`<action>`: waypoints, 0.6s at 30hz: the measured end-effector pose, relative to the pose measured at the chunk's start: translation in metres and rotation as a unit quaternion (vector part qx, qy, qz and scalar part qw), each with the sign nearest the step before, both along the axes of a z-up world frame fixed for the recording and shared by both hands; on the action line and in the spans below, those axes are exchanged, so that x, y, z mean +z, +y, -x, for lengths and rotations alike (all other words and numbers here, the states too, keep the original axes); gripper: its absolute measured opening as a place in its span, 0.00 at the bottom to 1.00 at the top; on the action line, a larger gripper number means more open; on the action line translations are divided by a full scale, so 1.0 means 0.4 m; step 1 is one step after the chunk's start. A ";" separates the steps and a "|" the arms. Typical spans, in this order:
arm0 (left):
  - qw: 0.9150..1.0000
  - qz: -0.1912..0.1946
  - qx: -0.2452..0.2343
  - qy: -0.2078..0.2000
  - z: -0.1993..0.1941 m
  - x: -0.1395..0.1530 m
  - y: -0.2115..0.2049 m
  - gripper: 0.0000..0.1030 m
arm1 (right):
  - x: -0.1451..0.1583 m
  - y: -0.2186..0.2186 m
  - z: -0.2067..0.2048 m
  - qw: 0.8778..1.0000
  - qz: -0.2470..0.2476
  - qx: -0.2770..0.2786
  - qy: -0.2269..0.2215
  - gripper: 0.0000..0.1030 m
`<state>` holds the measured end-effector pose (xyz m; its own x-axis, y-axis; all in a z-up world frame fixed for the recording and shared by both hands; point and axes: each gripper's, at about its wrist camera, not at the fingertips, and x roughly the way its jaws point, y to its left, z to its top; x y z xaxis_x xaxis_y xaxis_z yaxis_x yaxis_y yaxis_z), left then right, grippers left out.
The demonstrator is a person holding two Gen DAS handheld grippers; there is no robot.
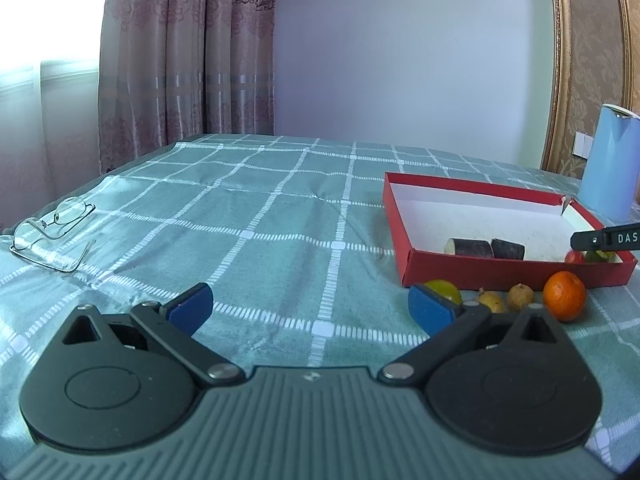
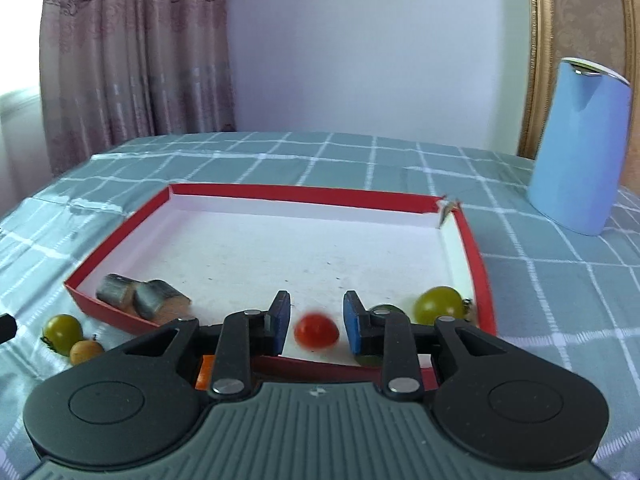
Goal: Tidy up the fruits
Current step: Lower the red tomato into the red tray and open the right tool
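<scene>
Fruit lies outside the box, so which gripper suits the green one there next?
Left: the left gripper is wide open with the green fruit beside its pad; the right gripper hangs over the box.

A bedroom in a home: checked teal bedsheet (image 1: 256, 216) over a bed, patterned pink curtains (image 1: 180, 52) at a bright window far left, gold-framed padded headboard (image 1: 592, 60) at right, folded spectacles (image 1: 52, 232) lying on the sheet.

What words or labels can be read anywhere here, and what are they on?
"DAS": white letters on the black part of the right gripper, cut off by the picture's edge.
Nothing else is readable: the red box and blue container show no print.
</scene>
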<state>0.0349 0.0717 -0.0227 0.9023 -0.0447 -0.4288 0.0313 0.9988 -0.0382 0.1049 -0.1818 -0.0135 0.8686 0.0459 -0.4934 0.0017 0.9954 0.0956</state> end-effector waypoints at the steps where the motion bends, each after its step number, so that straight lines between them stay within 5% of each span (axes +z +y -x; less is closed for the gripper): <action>1: 1.000 -0.001 0.000 0.000 0.000 0.000 -0.001 1.00 | 0.001 -0.006 0.008 1.000 -0.007 0.001 -0.003 0.27; 8: 1.000 -0.011 -0.007 -0.001 0.001 0.001 -0.009 1.00 | 0.014 -0.079 0.119 0.997 -0.066 -0.010 -0.038 0.29; 13: 0.999 -0.028 -0.033 0.014 -0.013 0.006 -0.026 1.00 | -0.017 -0.112 0.220 0.996 -0.067 -0.023 -0.047 0.51; 18: 0.996 -0.069 -0.051 0.011 -0.018 0.010 -0.068 1.00 | -0.052 -0.147 0.270 0.994 -0.085 -0.035 -0.051 0.52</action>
<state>0.0422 0.0446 -0.0187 0.8860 -0.0750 -0.4576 0.1341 0.9861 0.0981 -0.0030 -0.2407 -0.0342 0.9176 0.0595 -0.3929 0.0515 0.9626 0.2660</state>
